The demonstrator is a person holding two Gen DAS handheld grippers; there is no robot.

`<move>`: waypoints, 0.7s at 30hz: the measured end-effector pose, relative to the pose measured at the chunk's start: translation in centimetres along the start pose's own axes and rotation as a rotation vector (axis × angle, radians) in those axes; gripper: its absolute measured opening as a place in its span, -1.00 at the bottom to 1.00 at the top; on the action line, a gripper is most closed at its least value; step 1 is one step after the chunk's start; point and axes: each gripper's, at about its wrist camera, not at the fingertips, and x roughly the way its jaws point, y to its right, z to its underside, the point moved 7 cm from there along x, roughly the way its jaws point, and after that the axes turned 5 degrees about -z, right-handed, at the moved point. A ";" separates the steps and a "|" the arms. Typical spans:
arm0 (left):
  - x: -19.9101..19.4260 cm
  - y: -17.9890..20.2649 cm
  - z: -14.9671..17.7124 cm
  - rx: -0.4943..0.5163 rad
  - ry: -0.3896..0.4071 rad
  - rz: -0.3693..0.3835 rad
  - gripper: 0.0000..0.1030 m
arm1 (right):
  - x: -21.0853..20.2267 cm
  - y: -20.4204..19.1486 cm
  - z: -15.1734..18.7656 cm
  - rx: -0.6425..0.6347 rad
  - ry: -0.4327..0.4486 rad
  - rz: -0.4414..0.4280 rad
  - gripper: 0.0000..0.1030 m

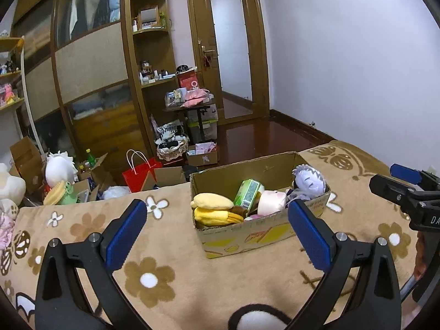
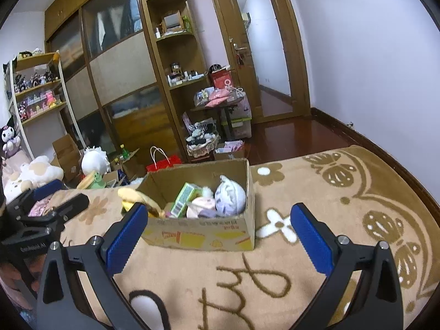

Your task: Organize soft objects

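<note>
On the blanket (image 1: 170, 247) ahead of me sits the cardboard box (image 1: 247, 233), soft toys (image 1: 214, 209) inside it; my left gripper (image 1: 217, 233) and right gripper (image 2: 220, 233) hover before the box, jaws spread, empty.

I see bare blanket (image 2: 316, 187) on all sides of the cardboard box (image 2: 203, 233), room for both of my 2 grippers. Its open top is crowded with soft toys (image 1: 220, 209), and clutter lines the floor (image 1: 90, 176) beyond the bed's edge.

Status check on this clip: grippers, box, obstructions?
Left gripper open, empty. Right gripper open, empty. Cardboard box on blanket, plush toys inside. Nothing blocking.
</note>
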 end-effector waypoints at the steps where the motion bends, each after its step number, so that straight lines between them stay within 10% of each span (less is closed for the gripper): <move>1: 0.0 0.1 0.1 0.005 -0.002 -0.002 0.97 | 0.0 0.0 0.3 -0.004 -0.006 0.003 1.00; 21: 0.3 0.1 0.6 -0.001 -0.012 -0.009 0.97 | 1.2 -0.8 1.7 -0.029 -0.047 0.015 1.00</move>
